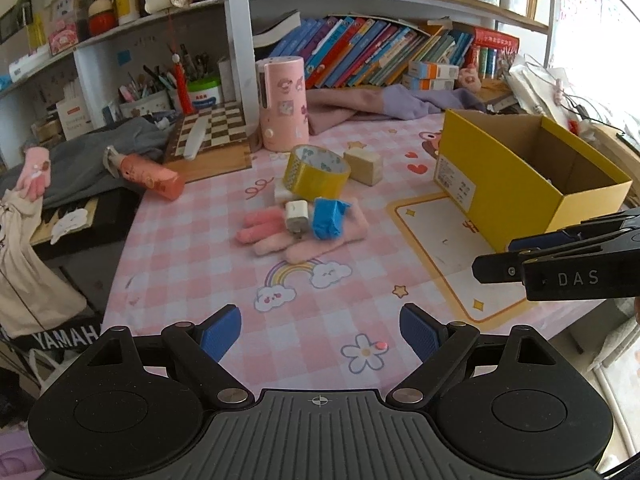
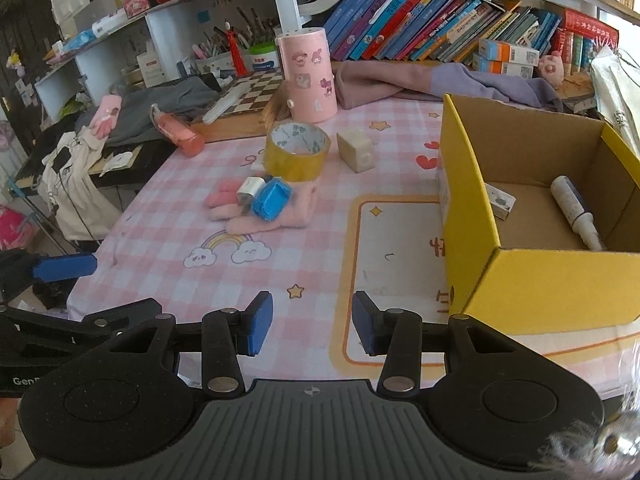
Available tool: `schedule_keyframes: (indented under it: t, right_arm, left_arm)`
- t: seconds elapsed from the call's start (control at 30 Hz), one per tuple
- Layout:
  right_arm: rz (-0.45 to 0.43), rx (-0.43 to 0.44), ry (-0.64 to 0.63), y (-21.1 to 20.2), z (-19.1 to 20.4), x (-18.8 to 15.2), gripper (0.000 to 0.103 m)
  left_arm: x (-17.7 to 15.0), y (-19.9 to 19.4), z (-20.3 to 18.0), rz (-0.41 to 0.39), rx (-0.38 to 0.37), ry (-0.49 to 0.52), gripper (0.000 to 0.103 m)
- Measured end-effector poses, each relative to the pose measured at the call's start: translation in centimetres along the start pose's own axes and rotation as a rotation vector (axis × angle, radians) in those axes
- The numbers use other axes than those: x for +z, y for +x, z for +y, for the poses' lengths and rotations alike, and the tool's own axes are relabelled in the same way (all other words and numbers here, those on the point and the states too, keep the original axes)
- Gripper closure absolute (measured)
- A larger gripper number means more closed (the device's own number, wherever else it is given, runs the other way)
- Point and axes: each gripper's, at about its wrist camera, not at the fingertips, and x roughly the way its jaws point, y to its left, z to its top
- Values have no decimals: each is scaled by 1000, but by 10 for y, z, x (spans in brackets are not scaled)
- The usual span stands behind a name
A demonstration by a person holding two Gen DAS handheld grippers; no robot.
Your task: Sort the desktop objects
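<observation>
On the pink checked cloth lies a pink glove (image 1: pixel 280 240) (image 2: pixel 276 218) with a white charger plug (image 1: pixel 296 216) (image 2: pixel 247 192) and a blue plastic piece (image 1: pixel 330 218) (image 2: pixel 272 200) on top. Just behind sit a yellow tape roll (image 1: pixel 316 172) (image 2: pixel 296 152) and a cream block (image 1: pixel 364 166) (image 2: pixel 356 150). The yellow cardboard box (image 1: pixel 500 184) (image 2: pixel 468 208) stands open on the right, holding a white tube (image 2: pixel 576 210) and a small white carton (image 2: pixel 500 202). My left gripper (image 1: pixel 320 332) is wide open and empty near the table's front edge. My right gripper (image 2: pixel 312 326), beside the box, is narrowly open and empty.
A pink sticker-covered canister (image 1: pixel 282 104) (image 2: pixel 308 76), a chessboard (image 1: pixel 212 132), a lying pink bottle (image 1: pixel 152 178) (image 2: pixel 180 134) and crumpled clothes (image 1: pixel 400 100) line the back. Bookshelves rise behind. The table's left edge drops to a keyboard draped with clothes (image 1: pixel 60 208).
</observation>
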Motion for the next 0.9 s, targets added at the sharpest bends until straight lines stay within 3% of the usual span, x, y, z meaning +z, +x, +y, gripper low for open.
schedule_keyframes:
  t: [0.9]
  right_arm:
    - [25,7,-15,68,-7,60,56]
  left_arm:
    - [48,71,20,56,-21,10,14]
